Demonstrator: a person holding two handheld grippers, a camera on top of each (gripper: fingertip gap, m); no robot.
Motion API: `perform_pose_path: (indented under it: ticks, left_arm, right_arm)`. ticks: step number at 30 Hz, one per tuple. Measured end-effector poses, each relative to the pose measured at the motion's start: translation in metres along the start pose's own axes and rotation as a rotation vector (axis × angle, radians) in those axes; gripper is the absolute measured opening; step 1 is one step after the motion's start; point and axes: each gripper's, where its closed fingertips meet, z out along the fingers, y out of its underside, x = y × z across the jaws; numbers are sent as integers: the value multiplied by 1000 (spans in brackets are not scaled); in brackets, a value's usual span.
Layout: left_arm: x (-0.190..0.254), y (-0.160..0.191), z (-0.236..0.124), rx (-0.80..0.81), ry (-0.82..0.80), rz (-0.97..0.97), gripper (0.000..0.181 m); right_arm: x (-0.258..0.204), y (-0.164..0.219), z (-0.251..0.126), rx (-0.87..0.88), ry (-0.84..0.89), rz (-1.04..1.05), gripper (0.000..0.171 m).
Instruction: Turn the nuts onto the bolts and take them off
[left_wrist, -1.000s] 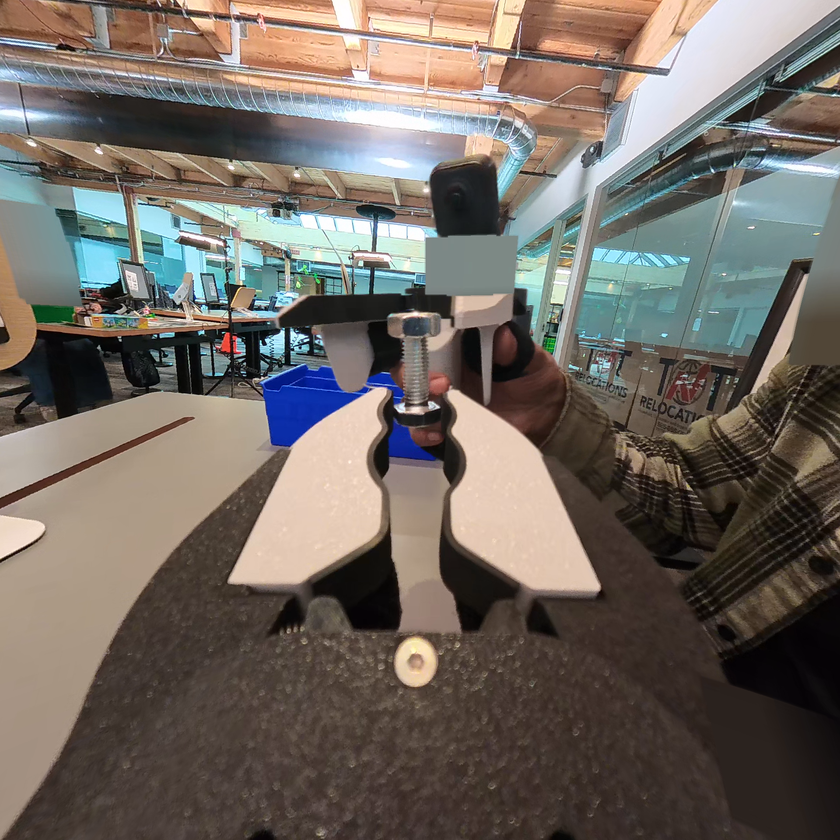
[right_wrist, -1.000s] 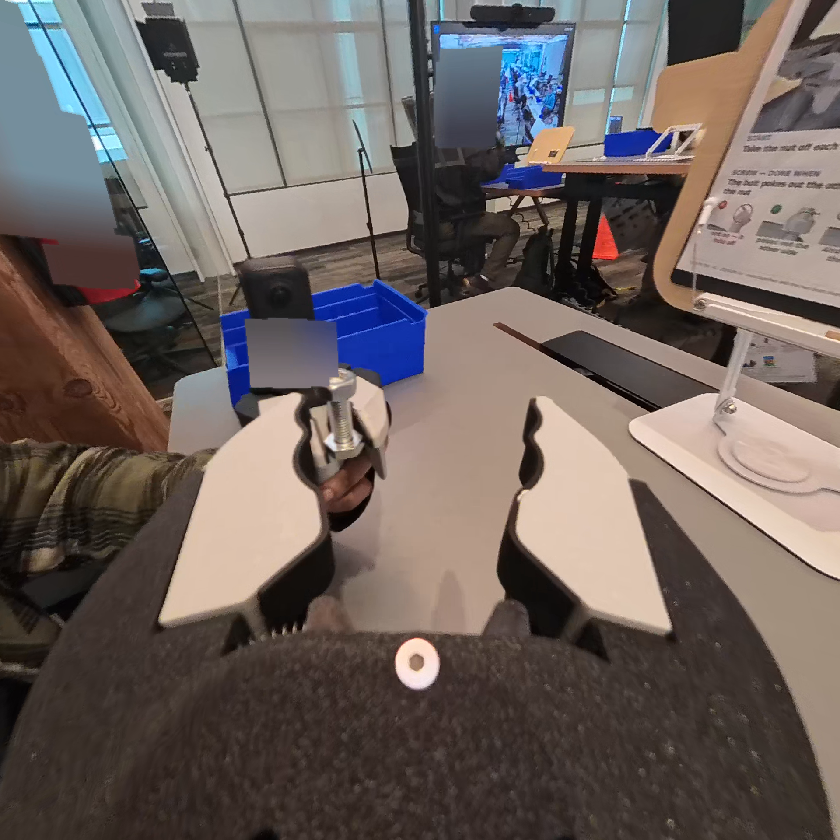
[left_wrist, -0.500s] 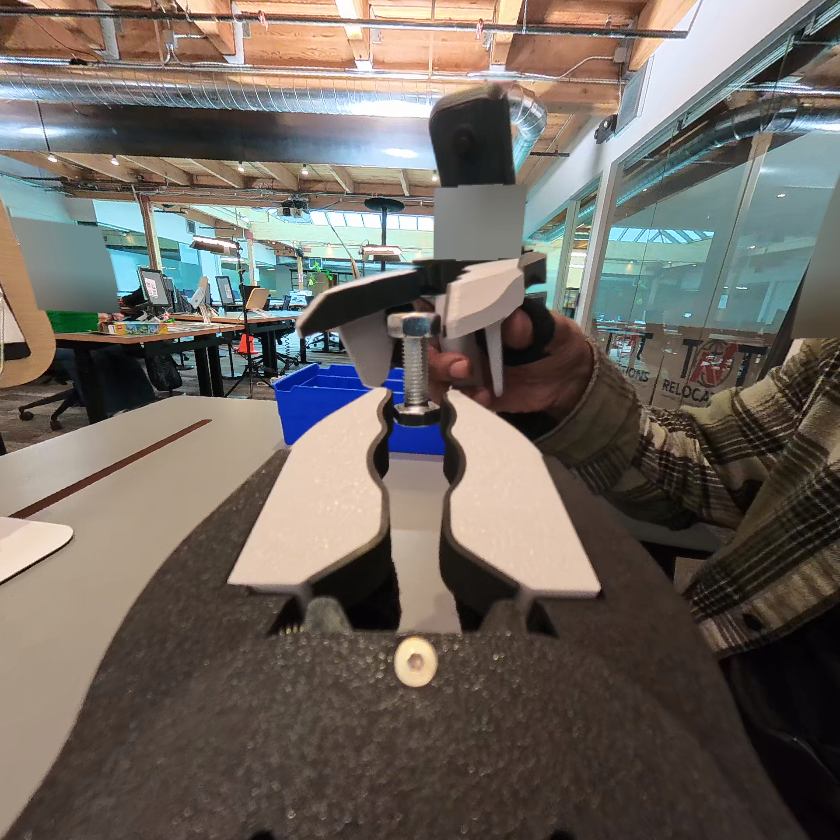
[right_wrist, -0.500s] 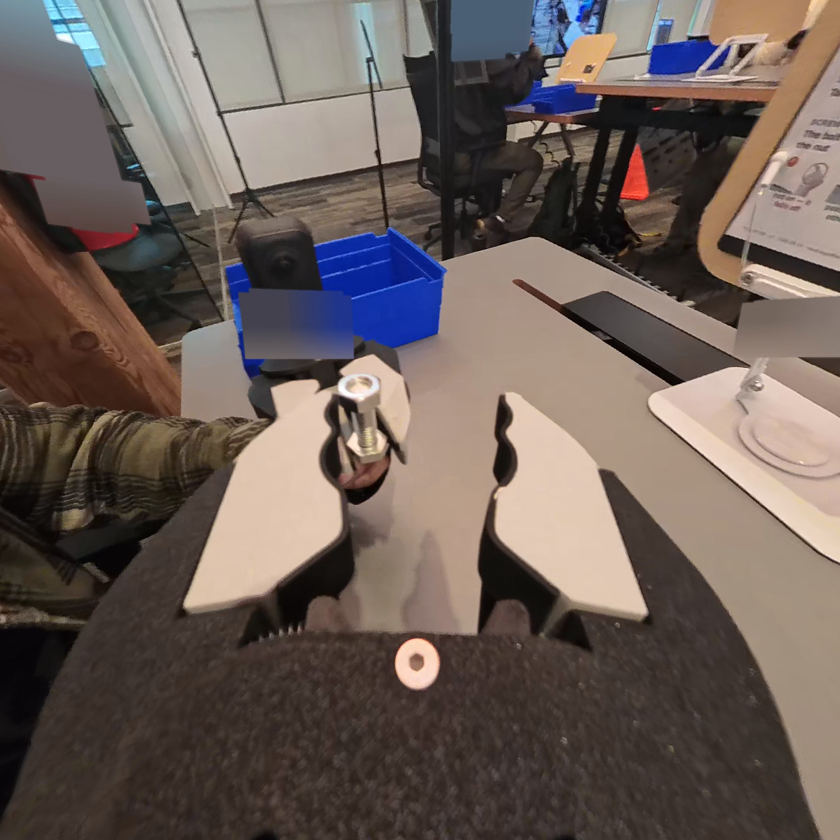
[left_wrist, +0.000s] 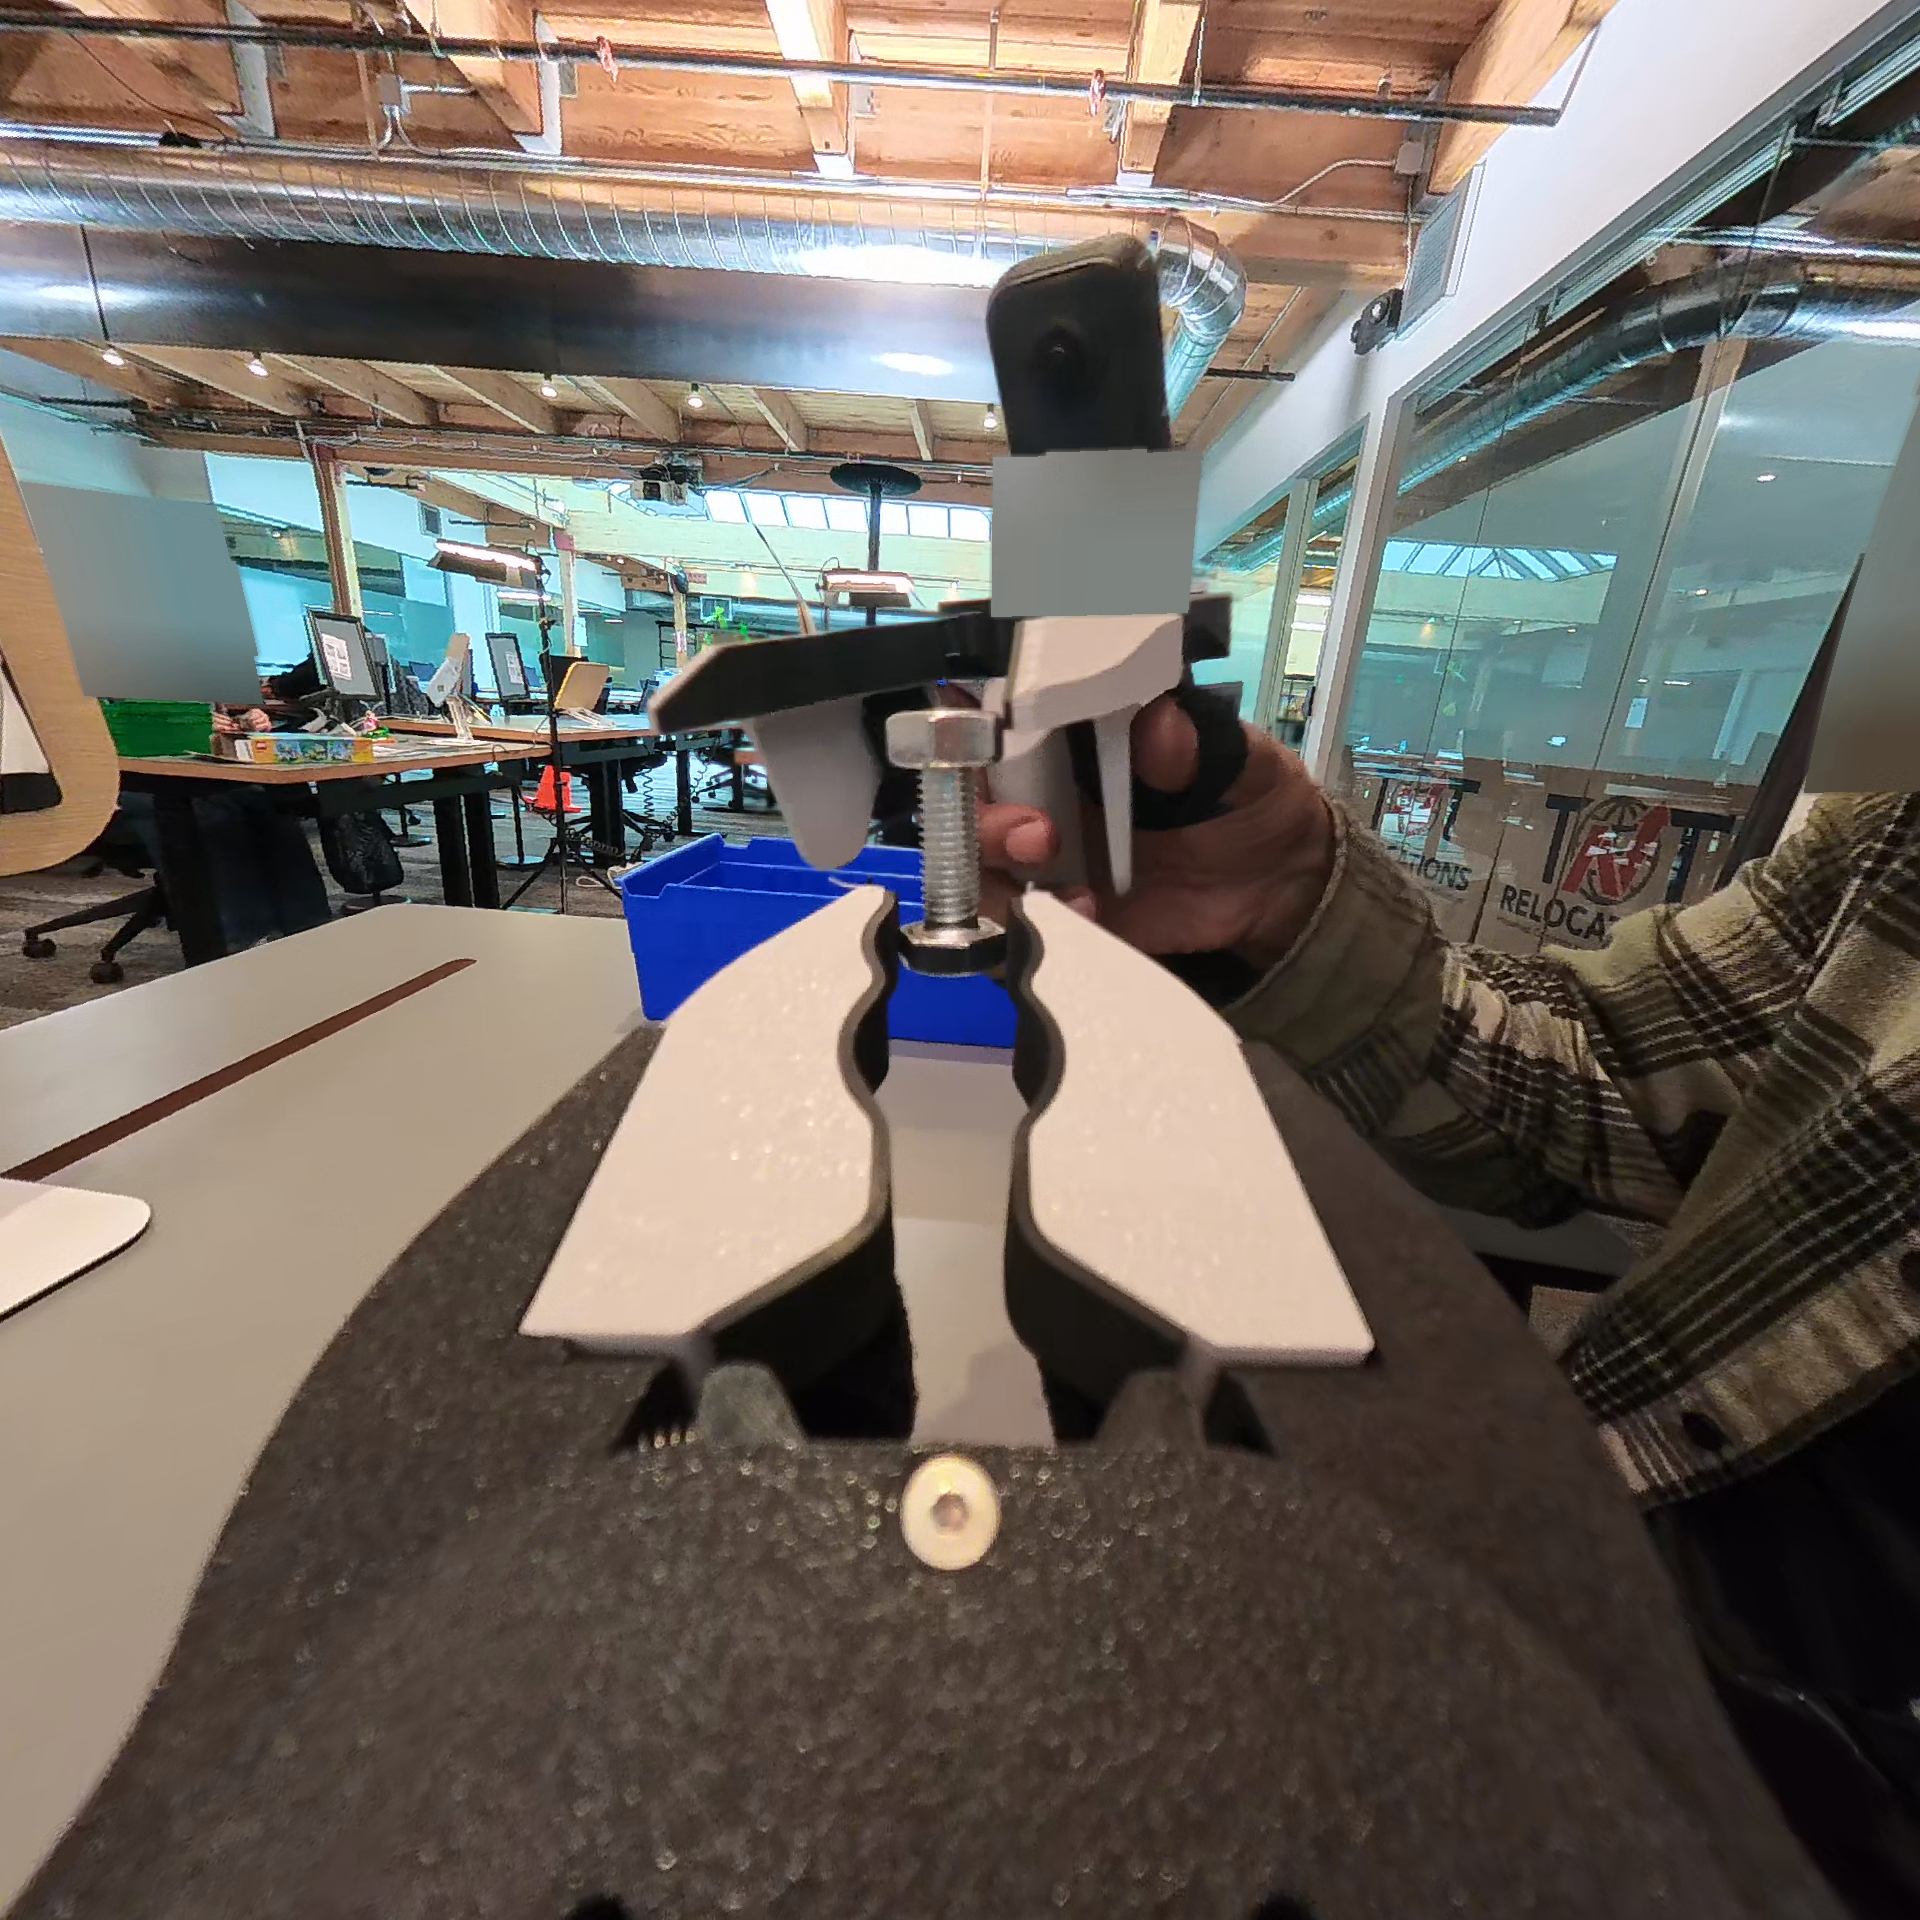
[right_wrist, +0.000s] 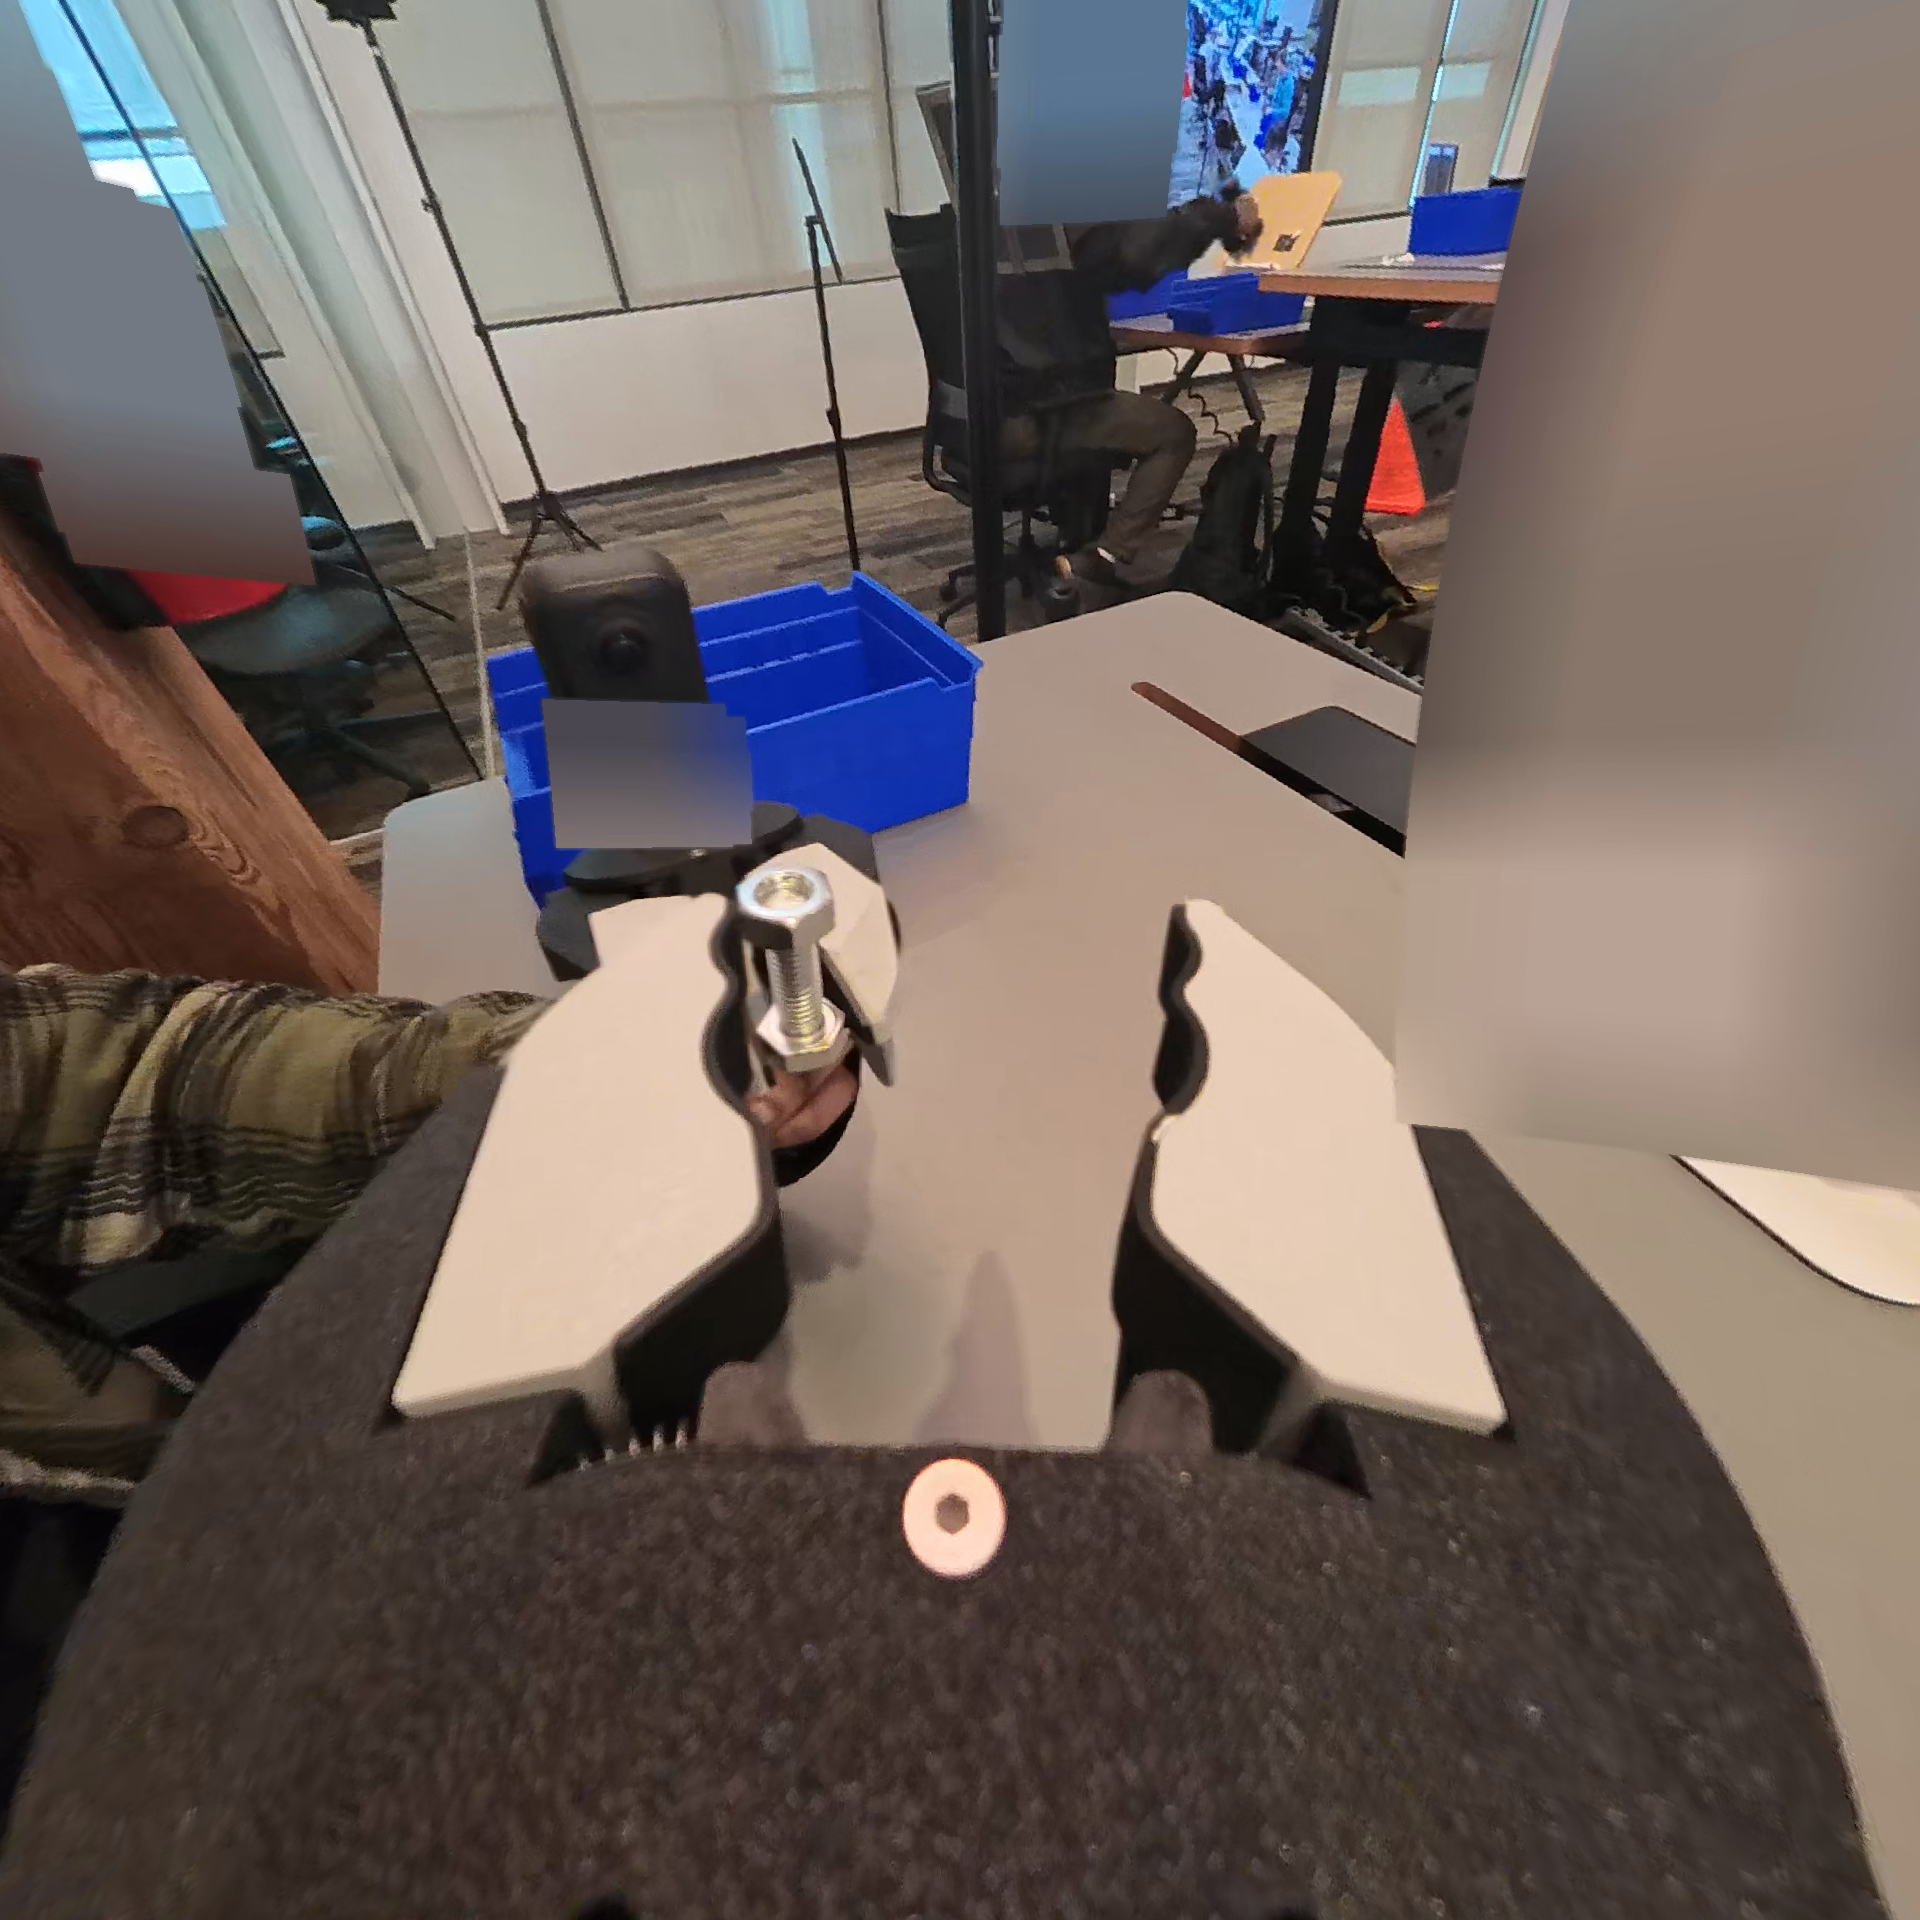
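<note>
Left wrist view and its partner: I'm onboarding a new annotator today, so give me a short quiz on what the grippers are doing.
1. True or false: the right gripper is clamped on the bolt.
2. Multiple choice: what is the left gripper shut on? A) the bolt's head B) the nut at the bolt's lower end C) the blue bin
3. Fill in: the bolt stands roughly ____, head up.

Key
1. False: its jaws stand wide open.
2. B
3. upright
</note>
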Motion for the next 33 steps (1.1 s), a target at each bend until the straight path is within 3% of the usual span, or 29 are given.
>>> perform_pose_path:
  ticks: [8, 12, 16, 19, 24, 29, 33]
  left_arm:
    - [-1, -1, -1, 3, -3, -4, 19]
    - [-3, 0, -1, -8, -22, 13, 19]
    - [-4, 4, 1, -37, -47, 45, 19]
    - [-6, 8, 2, -65, -72, 75, 19]
    - [-10, 16, 3, -109, -106, 103, 19]
    - [-10, 17, 4, -122, -114, 121, 19]
    - [-11, 18, 4, -131, -117, 119, 19]
  right_arm:
    - [5, 3, -7, -8, 23, 10, 75]
    - [-17, 3, -4, -60, -59, -18, 56]
    - [-25, 4, -3, -178, -82, -38, 43]
    - [-33, 3, -4, -276, -145, 68, 28]
    - [-31, 12, -10, -562, -182, 172, 31]
    - [-13, 22, -12, -801, -122, 143, 38]
    - [-23, 25, -7, -891, -203, 156, 18]
